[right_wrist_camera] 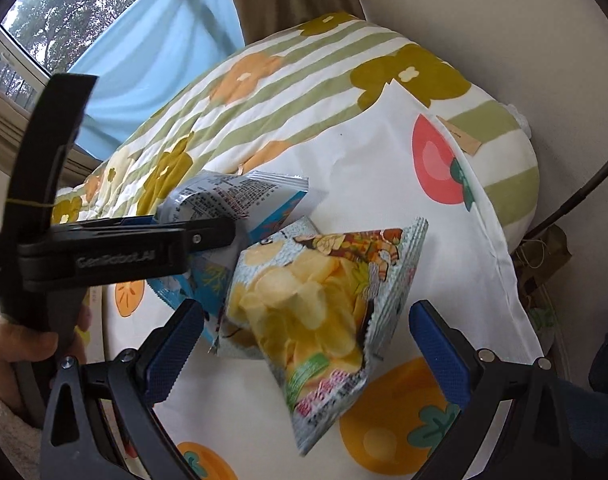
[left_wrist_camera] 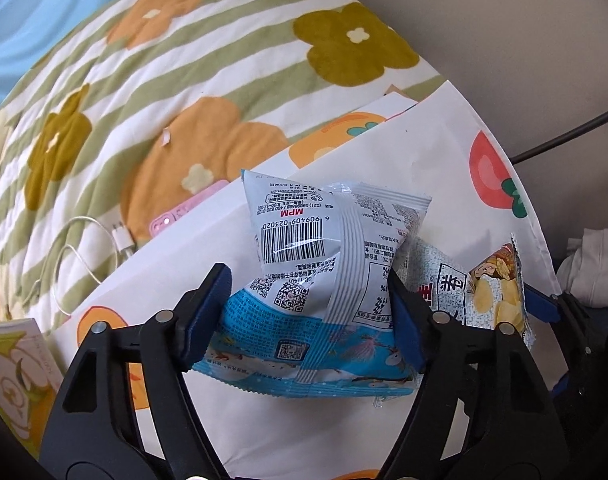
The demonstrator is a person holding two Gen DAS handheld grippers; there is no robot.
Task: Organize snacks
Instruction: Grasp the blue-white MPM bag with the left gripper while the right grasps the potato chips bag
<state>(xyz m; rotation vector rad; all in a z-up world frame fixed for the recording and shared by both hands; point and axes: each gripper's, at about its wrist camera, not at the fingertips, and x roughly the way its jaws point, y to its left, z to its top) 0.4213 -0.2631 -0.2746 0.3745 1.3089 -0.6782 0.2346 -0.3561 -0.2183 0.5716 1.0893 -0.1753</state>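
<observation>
My left gripper is shut on a blue and white snack bag, barcode side up, held over the white fruit-print cloth. The same bag and the left gripper show in the right wrist view. A chips bag with yellow crisps pictured lies on the cloth between the blue pads of my right gripper, which is open around it. Its edge shows in the left wrist view, just right of the blue bag.
A striped flower quilt covers the bed behind the cloth. A pink phone and a white charging cable lie on it. A small box sits at the left. A window and wall lie beyond.
</observation>
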